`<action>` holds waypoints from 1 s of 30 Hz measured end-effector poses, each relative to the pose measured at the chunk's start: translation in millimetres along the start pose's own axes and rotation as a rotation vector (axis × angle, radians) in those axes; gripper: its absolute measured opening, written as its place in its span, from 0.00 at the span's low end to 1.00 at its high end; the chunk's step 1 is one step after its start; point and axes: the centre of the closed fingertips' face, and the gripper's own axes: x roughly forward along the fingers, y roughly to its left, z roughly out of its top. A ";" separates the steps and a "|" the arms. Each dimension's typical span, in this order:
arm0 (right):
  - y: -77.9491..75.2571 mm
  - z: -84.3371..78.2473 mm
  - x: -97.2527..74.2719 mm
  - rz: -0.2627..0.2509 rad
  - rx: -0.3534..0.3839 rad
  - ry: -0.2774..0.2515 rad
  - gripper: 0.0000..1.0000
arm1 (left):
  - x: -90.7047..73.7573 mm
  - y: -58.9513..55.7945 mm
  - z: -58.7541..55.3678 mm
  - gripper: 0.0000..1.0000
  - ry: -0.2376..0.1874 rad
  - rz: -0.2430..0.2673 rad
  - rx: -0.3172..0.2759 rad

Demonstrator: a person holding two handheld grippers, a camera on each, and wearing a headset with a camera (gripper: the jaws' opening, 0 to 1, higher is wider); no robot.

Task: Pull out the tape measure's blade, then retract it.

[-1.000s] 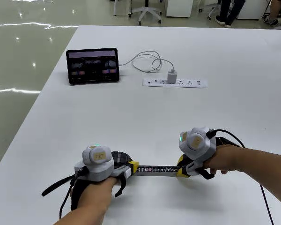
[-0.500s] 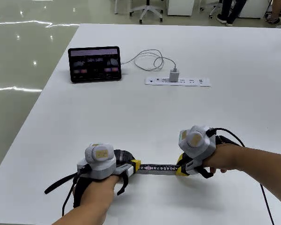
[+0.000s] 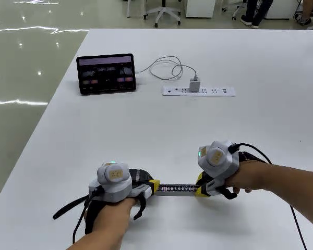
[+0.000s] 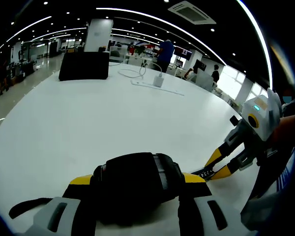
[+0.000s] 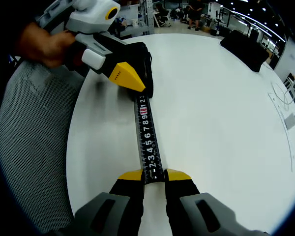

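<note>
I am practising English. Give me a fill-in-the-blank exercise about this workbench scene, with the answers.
The left tool is shut on the tape measure's ____ case. The right tool is shut on the tape measure's numbered ____. In the head view, the tablet stands ____ of the power strip.
Answers: black; blade; left.

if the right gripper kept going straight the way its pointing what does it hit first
Following the blade it pinches, the right gripper would first meet the black tape measure case, likely where the blade enters it.
</note>
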 end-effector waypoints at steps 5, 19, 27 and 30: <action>1.7 7.0 3.6 0.000 0.000 -0.011 0.12 | 0.2 0.2 0.1 0.63 0.001 -0.003 -0.004; 4.9 24.2 10.4 0.002 -0.005 -0.038 0.12 | 0.0 -0.3 -0.5 0.63 0.002 -0.009 -0.006; 4.6 26.4 13.6 -0.001 -0.009 -0.041 0.12 | 0.1 -0.1 -0.5 0.63 -0.001 -0.007 -0.007; 5.9 27.7 12.9 -0.002 -0.014 -0.042 0.12 | 0.1 -0.1 -0.4 0.63 -0.001 -0.006 -0.006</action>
